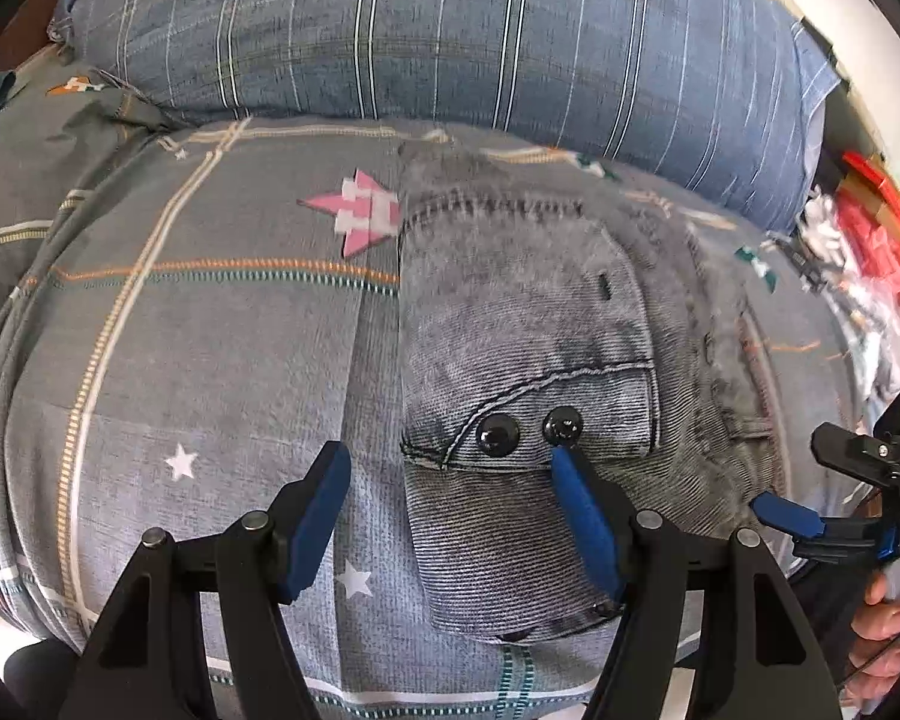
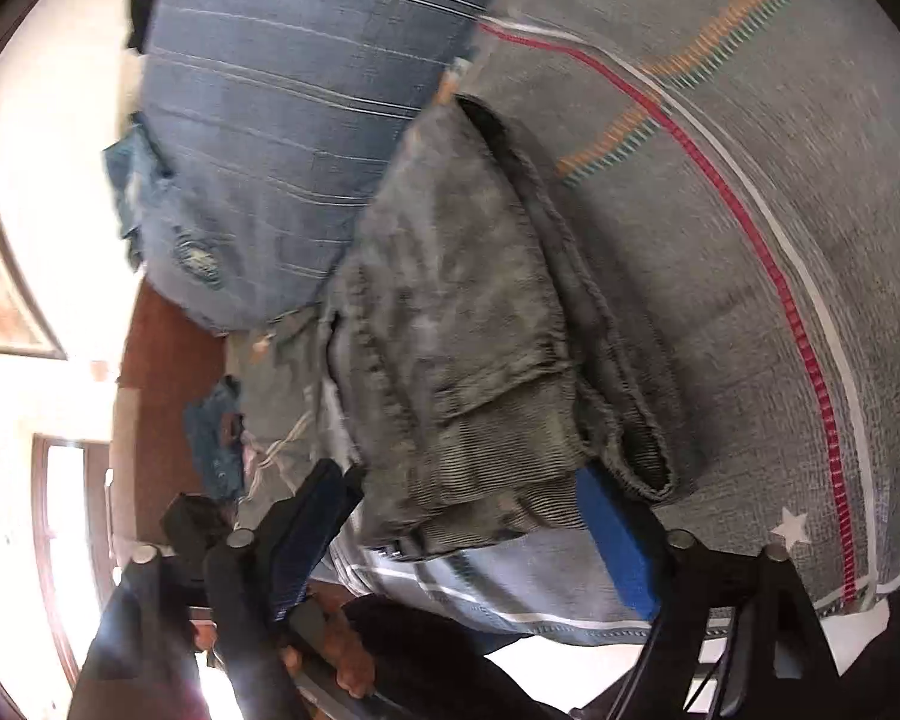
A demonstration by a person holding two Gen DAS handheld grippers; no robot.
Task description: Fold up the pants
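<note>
Grey denim pants (image 1: 546,348) lie folded into a compact stack on the bed, waistband with two black buttons (image 1: 528,429) toward me. My left gripper (image 1: 450,480) is open just above the near left corner of the stack, its right finger over the waistband. My right gripper (image 2: 468,504) is open and straddles the near end of the folded pants (image 2: 468,336); whether its pads touch the cloth is unclear. It also shows at the right edge of the left wrist view (image 1: 810,516).
The bed has a grey patterned cover (image 1: 210,324) with stars and stripes. A blue striped pillow (image 1: 450,36) lies behind the pants. Red and white items (image 1: 858,234) sit at the far right. The bed edge is near me; a wooden floor (image 2: 162,360) shows beyond it.
</note>
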